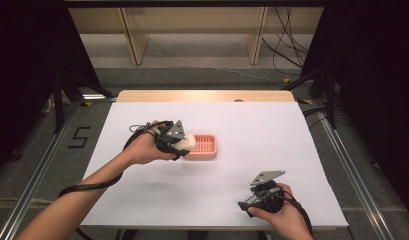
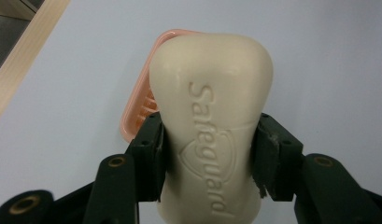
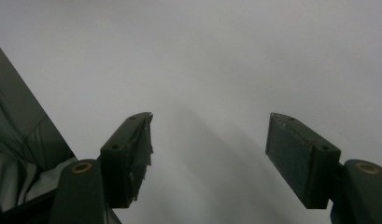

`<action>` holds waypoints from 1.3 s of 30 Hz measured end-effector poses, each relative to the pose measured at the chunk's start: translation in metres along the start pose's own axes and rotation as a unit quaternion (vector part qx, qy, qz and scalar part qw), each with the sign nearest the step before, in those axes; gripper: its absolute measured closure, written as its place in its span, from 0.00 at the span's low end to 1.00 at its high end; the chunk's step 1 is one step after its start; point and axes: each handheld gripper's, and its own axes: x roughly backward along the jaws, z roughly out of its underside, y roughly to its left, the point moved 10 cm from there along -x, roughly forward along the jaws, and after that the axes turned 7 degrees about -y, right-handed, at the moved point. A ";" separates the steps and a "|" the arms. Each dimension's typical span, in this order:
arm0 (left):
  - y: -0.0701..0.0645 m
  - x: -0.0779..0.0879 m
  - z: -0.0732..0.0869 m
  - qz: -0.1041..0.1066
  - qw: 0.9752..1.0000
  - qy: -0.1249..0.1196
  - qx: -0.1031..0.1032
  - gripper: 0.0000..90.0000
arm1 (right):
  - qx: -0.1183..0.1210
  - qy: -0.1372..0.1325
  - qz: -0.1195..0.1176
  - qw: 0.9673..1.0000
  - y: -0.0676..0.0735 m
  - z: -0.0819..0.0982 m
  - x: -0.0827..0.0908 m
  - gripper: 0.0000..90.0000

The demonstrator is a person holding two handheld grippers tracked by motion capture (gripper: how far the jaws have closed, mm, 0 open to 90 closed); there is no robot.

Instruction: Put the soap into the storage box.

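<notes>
A cream bar of soap [image 2: 212, 121] stamped "Safeguard" is clamped between the jaws of my left gripper [image 2: 208, 154]. In the high view the soap [image 1: 188, 142] hangs over the left end of a pink soap dish [image 1: 204, 146] near the table's middle, with my left gripper [image 1: 181, 144] shut on it. The dish [image 2: 141, 106] peeks out behind the soap in the left gripper view. My right gripper [image 1: 246, 205] rests near the front right of the table. Its jaws stand wide apart [image 3: 209, 149] over bare white surface, holding nothing.
The white table top [image 1: 252, 130] has a wooden strip [image 1: 202, 95] along its far edge. Metal rails [image 1: 342, 150] run down both sides of the table, and cables lie on the floor behind. The table's front edge passes close to my right hand.
</notes>
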 end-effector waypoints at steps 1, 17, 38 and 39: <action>0.000 -0.001 -0.002 0.002 1.000 -0.005 -0.005 0.55 | 0.005 0.002 0.006 1.000 -0.002 0.000 0.000 0.36; 0.006 -0.010 -0.013 0.005 1.000 -0.010 -0.017 0.55 | 0.001 0.003 -0.003 1.000 0.000 0.000 0.002 0.36; 0.012 -0.023 -0.018 0.008 0.999 -0.014 -0.043 0.55 | 0.006 -0.004 0.001 1.000 -0.002 0.000 0.000 0.36; 0.012 -0.024 -0.018 0.010 0.999 -0.015 -0.042 0.55 | 0.007 0.001 -0.002 1.000 -0.001 0.000 0.001 0.36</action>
